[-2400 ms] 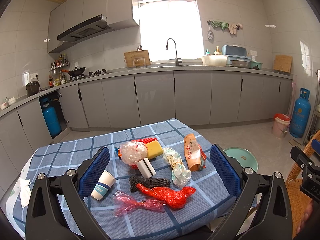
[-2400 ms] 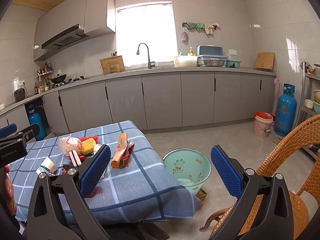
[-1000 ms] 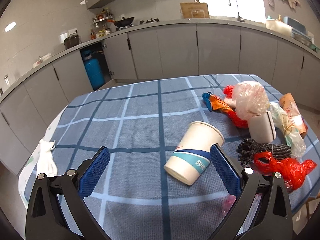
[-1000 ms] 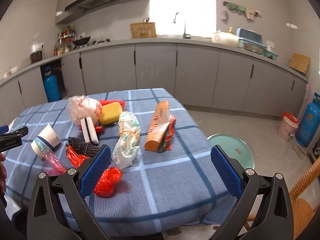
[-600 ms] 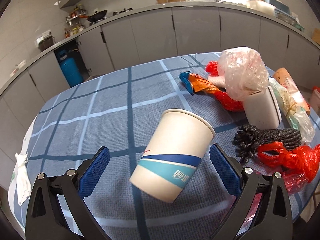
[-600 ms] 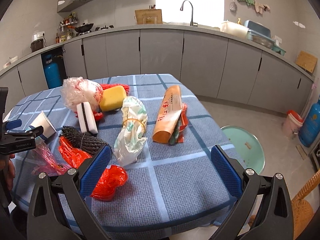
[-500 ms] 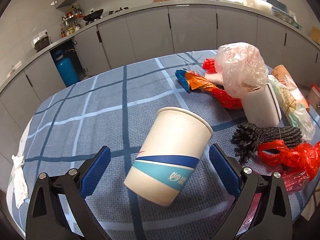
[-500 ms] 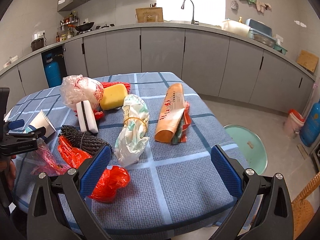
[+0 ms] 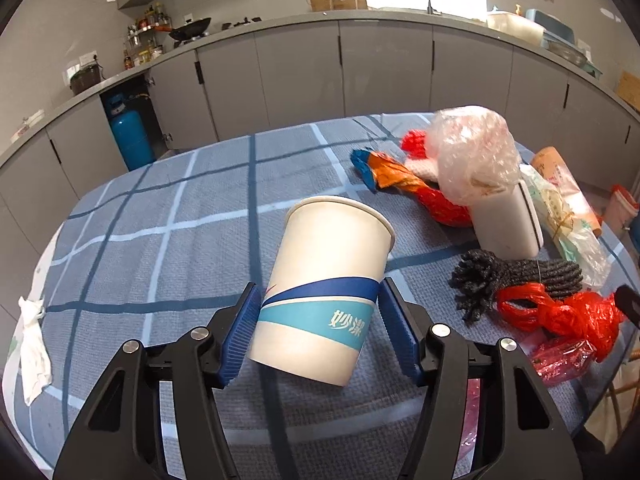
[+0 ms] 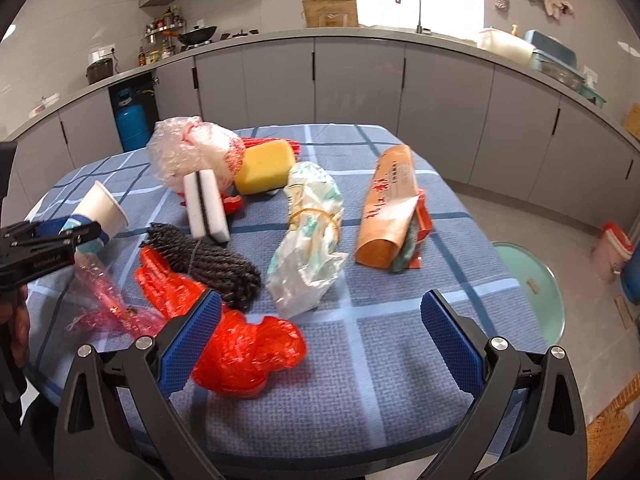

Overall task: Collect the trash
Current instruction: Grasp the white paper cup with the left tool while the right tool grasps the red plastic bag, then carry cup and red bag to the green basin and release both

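Observation:
A white paper cup (image 9: 320, 280) with blue bands lies tilted on the blue checked tablecloth (image 9: 160, 208). My left gripper (image 9: 318, 328) is closing on it, and both blue pads meet the cup's lower sides. The right wrist view shows the same cup (image 10: 102, 208) at the far left, in the left gripper (image 10: 48, 248). My right gripper (image 10: 320, 336) stands open over the table's near edge with nothing between its fingers. A red plastic bag (image 10: 244, 348) lies just beside its left finger. Beyond are a black cord bundle (image 10: 212, 264), a green-white bag (image 10: 312, 232) and an orange wrapper (image 10: 388, 208).
Further back lie a clear crumpled bag (image 10: 192, 152), a yellow sponge (image 10: 266, 166), a white sponge block (image 10: 206, 208) and pink plastic film (image 10: 104, 296). A green basin (image 10: 532, 284) stands on the floor at the right. A white tissue (image 9: 34, 340) hangs at the table's left edge.
My left gripper moved in on the paper cup and its jaws narrowed from wide open to the cup's sides. The right gripper came lower and closer over the trash, still open.

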`<control>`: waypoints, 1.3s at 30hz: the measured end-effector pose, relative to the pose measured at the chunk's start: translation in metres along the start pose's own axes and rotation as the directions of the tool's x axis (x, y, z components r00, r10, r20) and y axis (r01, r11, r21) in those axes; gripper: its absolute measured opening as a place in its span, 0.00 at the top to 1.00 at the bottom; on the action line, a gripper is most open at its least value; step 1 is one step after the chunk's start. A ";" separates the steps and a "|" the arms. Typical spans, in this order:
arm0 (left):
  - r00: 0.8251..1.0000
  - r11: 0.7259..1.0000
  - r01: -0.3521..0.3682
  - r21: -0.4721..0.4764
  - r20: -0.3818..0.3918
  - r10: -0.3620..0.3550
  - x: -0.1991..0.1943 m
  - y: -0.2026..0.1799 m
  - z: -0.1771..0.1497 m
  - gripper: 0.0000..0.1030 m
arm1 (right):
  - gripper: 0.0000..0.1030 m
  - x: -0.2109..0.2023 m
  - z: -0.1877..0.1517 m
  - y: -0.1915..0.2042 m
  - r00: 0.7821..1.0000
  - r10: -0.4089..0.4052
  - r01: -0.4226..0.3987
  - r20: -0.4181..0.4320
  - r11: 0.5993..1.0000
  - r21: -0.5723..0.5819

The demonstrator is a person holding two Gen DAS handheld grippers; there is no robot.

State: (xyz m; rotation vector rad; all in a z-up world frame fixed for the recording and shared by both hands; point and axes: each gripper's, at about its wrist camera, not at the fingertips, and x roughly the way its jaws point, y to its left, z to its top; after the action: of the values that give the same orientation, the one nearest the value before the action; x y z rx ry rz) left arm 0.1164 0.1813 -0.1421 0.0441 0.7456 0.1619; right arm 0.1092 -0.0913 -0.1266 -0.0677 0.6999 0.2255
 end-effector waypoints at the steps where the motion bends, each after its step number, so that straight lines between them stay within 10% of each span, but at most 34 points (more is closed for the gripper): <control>1: 1.000 1.000 -0.007 -0.009 0.007 0.007 -0.003 0.003 0.001 0.41 | 0.06 -0.002 0.000 0.002 1.000 0.008 -0.008 0.005 1.000 -0.007; 9: 0.997 0.998 -0.045 -0.035 0.063 0.048 -0.026 0.014 0.007 0.41 | 0.36 0.012 -0.008 0.010 0.989 0.114 -0.116 -0.096 0.993 -0.012; 14: 0.996 0.999 -0.025 -0.032 0.079 0.028 -0.038 0.007 0.007 0.41 | 0.82 0.010 -0.010 0.017 0.977 0.177 -0.181 -0.116 0.983 -0.025; 39: 0.965 0.981 0.125 0.147 0.212 -0.155 -0.085 -0.101 0.062 0.41 | 0.89 -0.051 0.038 -0.053 0.983 0.105 -0.115 0.148 0.992 0.059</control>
State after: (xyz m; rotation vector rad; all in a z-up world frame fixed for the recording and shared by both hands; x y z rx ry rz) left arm 0.1103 0.0694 -0.0496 0.1332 0.5319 -0.0284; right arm 0.1073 -0.1470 -0.0654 0.0517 0.5662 0.3093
